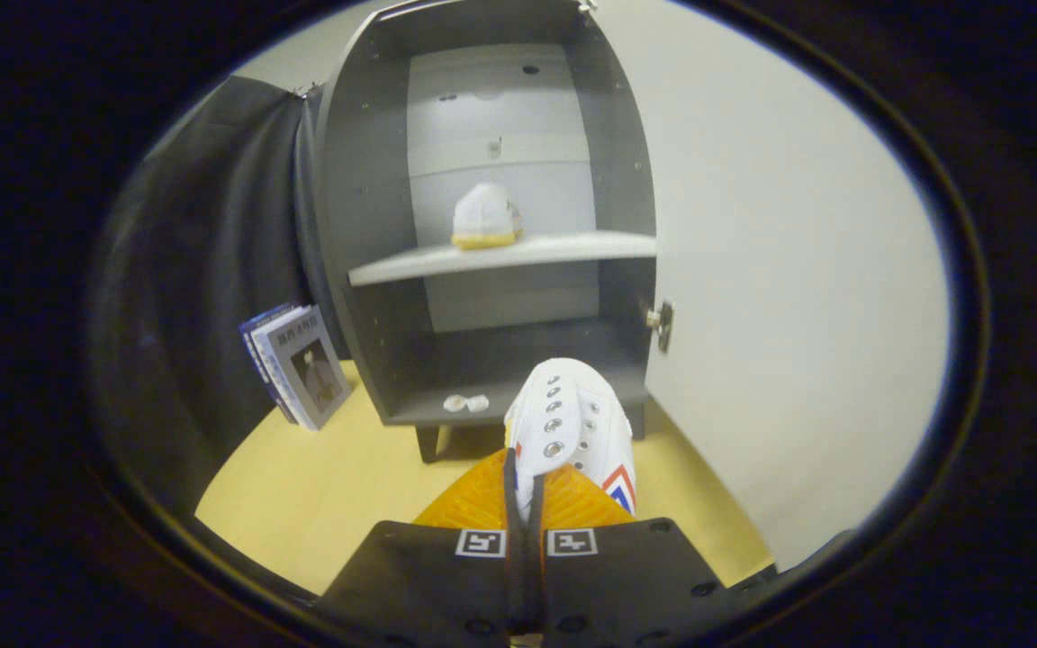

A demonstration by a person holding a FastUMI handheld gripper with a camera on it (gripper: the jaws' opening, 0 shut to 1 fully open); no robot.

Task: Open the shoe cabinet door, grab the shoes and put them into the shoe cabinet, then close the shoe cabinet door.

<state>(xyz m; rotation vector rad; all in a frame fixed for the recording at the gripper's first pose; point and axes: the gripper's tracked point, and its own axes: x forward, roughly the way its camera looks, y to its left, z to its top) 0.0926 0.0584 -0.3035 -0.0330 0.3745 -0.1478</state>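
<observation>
A few books (295, 363) stand upright on the yellow wooden floor (329, 490), well to the left, leaning back against the black cloth wall (203, 270). Their covers are blue and white, the nearest one showing a dark figure. Far behind, a plain pale wall (284, 58) rises above the cloth.

gripper (525, 490) | orange fingers (473, 499) nearly together, pinching thin white edge between them | pointing forward, level
</observation>
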